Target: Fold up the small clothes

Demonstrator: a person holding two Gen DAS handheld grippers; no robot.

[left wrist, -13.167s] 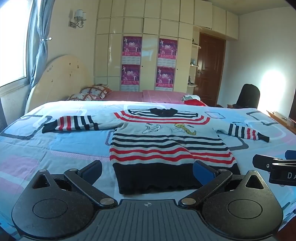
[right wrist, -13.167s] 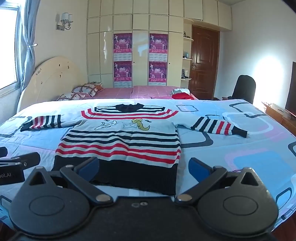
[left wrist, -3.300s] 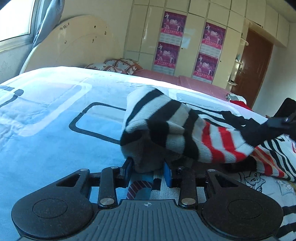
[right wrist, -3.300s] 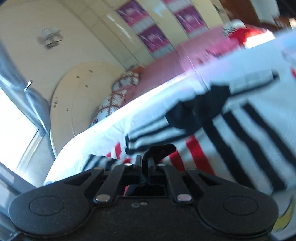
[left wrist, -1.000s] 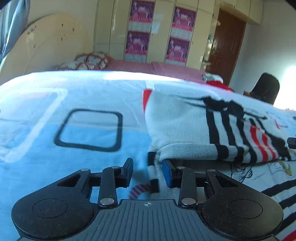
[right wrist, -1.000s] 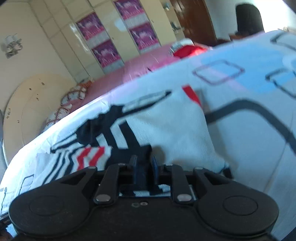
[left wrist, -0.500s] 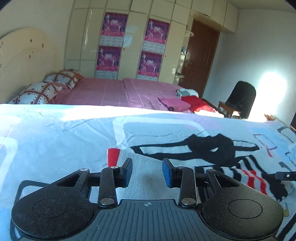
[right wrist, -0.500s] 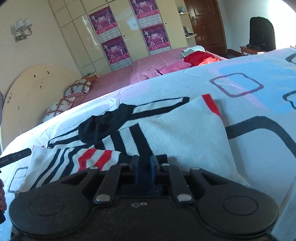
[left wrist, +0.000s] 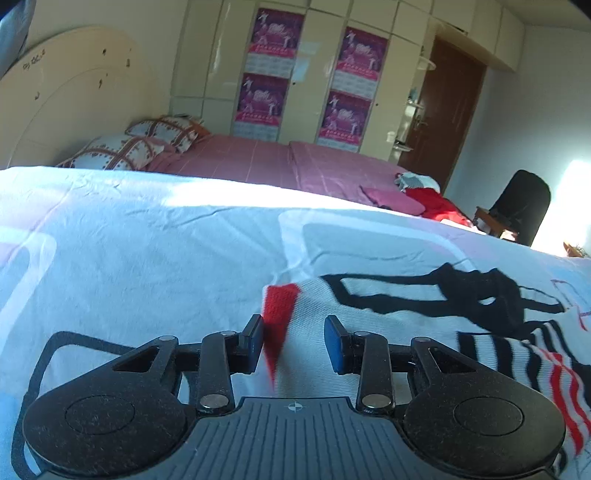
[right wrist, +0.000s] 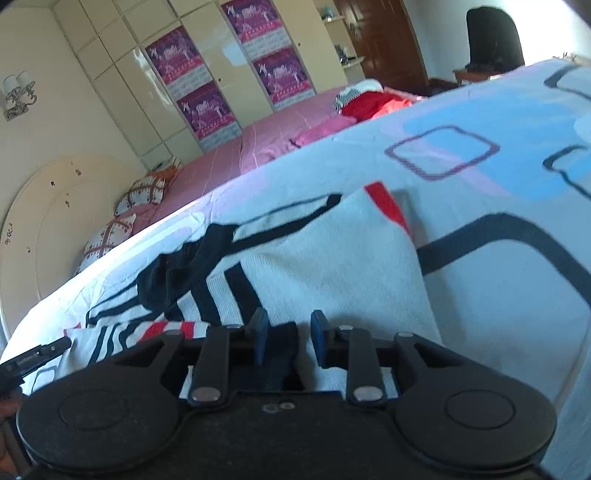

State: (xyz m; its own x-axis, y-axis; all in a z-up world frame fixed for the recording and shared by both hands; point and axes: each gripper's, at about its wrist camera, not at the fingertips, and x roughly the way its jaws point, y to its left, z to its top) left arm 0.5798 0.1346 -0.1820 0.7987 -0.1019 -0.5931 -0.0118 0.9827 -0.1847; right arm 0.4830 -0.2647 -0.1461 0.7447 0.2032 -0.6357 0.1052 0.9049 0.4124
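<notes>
A: How many garments do you count on the bed (left wrist: 110, 258)?

B: One on the near quilt: a knitted sweater (left wrist: 388, 317) (right wrist: 332, 266), ribbed white with black and red stripes and a black collar. It lies flat on the blue-and-white quilt, both sleeves folded in over the body. A small heap of red and pink clothes (left wrist: 424, 199) (right wrist: 369, 103) sits well apart on the pink bedspread behind; I cannot count the pieces.

A: And the tongs?

B: Two pairs. The left tongs (left wrist: 293, 343) are spread, their blue pads either side of the sweater's red-striped shoulder corner, gripping nothing. The right tongs (right wrist: 288, 339) are spread too; the black cuff (right wrist: 280, 343) of the folded sleeve lies in the gap between them, and the pads are not pressed on it.

A: What else can you count?

B: Four purple posters (left wrist: 275, 33) (right wrist: 173, 59) on the glossy cream wardrobe doors, two stacked on each side. Two patterned pillows (left wrist: 122, 151) (right wrist: 136, 195) beside a rounded cream headboard (left wrist: 74, 103) (right wrist: 44, 206). One dark wooden door (left wrist: 443, 118), one black chair (left wrist: 521, 206) (right wrist: 493, 37), and one wall lamp (right wrist: 16, 92) with two shades.

A: And the quilt's pattern?

B: Rounded rectangles in black outline, over blue and pink patches.
</notes>
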